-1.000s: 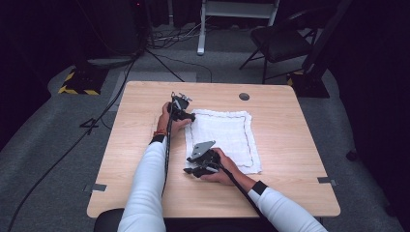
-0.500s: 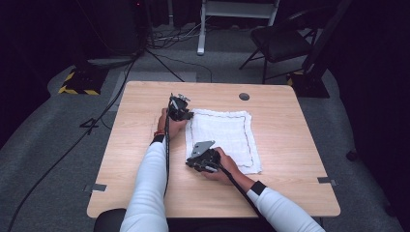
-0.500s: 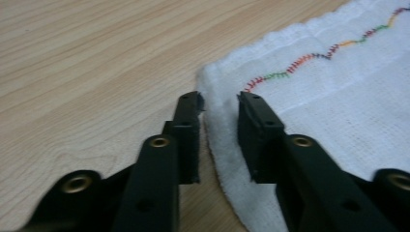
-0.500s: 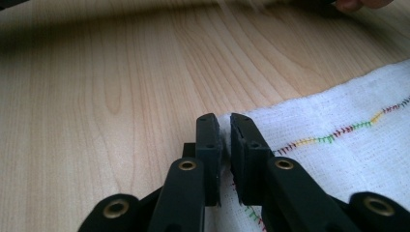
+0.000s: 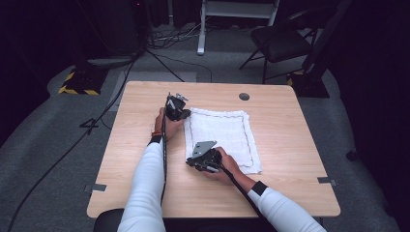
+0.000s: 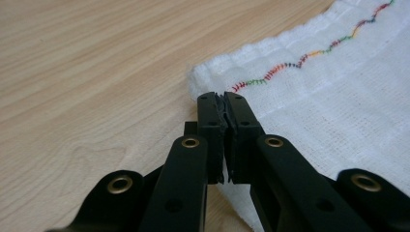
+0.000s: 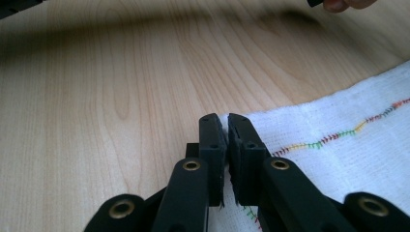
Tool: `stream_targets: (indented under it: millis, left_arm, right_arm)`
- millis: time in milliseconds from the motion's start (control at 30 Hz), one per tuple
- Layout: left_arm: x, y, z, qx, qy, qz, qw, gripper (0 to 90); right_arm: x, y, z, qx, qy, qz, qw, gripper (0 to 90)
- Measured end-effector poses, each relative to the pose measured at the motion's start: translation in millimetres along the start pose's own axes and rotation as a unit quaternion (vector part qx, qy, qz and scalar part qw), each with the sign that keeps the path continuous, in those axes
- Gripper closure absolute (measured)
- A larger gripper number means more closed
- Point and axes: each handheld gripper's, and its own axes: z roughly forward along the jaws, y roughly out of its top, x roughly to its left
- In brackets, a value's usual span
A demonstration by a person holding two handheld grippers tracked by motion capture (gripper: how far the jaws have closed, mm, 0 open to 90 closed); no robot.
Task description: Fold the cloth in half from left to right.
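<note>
We see a white cloth (image 5: 223,139) lying flat on the tabletop (image 5: 290,159), its long axis running away from us, and we have just been closing both pairs of jaws onto its left edge: the left hand-held gripper (image 6: 223,102) is clenched on the far-left corner and the right hand-held gripper (image 7: 222,124) on the near-left corner. From those 2 grips the cloth stretches off to our right, so we judge any fold will swing that way. The pale wooden tabletop stands on grey carpet in a dark room, with a chair (image 5: 280,43) beyond it.
</note>
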Motion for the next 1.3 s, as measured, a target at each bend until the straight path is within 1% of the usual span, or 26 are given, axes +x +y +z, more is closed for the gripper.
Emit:
stream_targets:
  millis: [67,133,267,400,433,567,700,767,833,900,967,1033,1100,1167,1200,1300]
  left_arm:
    - [1.4,0.2,-5.5,0.001,0.005,0.005,1.0,86.5]
    - [2.8,-0.8,-9.3,-0.001,0.008,0.003,1.0,86.5]
    - [5.1,-2.7,-14.8,0.0,0.01,0.005,0.9999,86.5]
    - [4.6,-1.7,-18.8,-0.007,0.011,0.005,0.9999,86.4]
    - [4.1,-1.0,-19.7,-0.006,0.01,0.005,0.9999,86.5]
    - [1.2,2.6,-21.8,-0.016,0.011,0.006,0.9998,86.5]
    - [-2.9,8.4,-21.5,-0.018,0.015,0.015,0.9996,86.5]
    - [-6.0,12.4,-21.4,-0.025,0.014,0.011,0.9995,86.5]
    - [-10.2,16.9,-20.4,-0.031,0.012,0.012,0.9994,86.5]
    - [-15.4,22.3,-18.9,-0.035,0.012,0.018,0.9992,86.5]
    - [-20.8,27.5,-17.8,-0.042,0.005,0.018,0.999,86.4]
    - [-26.4,32.5,-15.7,-0.042,0.002,0.023,0.9988,86.4]
    - [-31.6,36.6,-12.7,-0.042,0.002,0.028,0.9987,86.4]
    - [-37.1,40.5,-9.7,-0.043,-0.002,0.031,0.9986,86.4]
    - [-39.8,42.5,-8.2,-0.043,-0.002,0.036,0.9984,86.4]
    - [-49.0,48.0,-2.4,-0.042,-0.007,0.041,0.9983,86.4]
  right_arm:
    - [0.9,1.4,-0.3,-0.003,0.0,-0.002,1.0,85.6]
    - [2.1,2.8,-0.2,-0.004,-0.001,-0.002,1.0,85.7]
    - [5.3,6.4,-0.3,-0.012,-0.002,-0.007,0.9999,85.9]
    - [7.0,10.3,-2.6,-0.019,-0.003,-0.011,0.9998,86.0]
    - [7.0,11.2,-4.0,-0.021,-0.005,-0.011,0.9997,86.0]
    - [4.8,13.2,-13.2,-0.03,-0.013,-0.011,0.9994,86.1]
    - [0.0,11.4,-26.7,-0.04,-0.026,-0.007,0.9988,86.0]
    - [-3.6,9.2,-35.5,-0.049,-0.032,-0.003,0.9983,86.0]
    - [-7.2,5.9,-43.6,-0.054,-0.034,0.006,0.9979,86.1]
    - [-9.4,2.3,-50.0,-0.054,-0.041,0.007,0.9977,86.0]
    - [-10.6,-2.0,-56.4,-0.058,-0.047,0.004,0.9972,86.0]
    - [-12.0,-6.0,-63.3,-0.06,-0.057,0.004,0.9966,86.0]
    - [-14.0,-9.2,-70.8,-0.065,-0.062,0.01,0.9959,86.0]
    - [-15.0,-13.0,-77.7,-0.066,-0.066,0.013,0.9956,86.0]
    - [-15.5,-15.3,-81.0,-0.065,-0.068,0.013,0.9955,86.0]
    - [-16.5,-23.5,-90.8,-0.064,-0.074,0.017,0.9951,86.0]
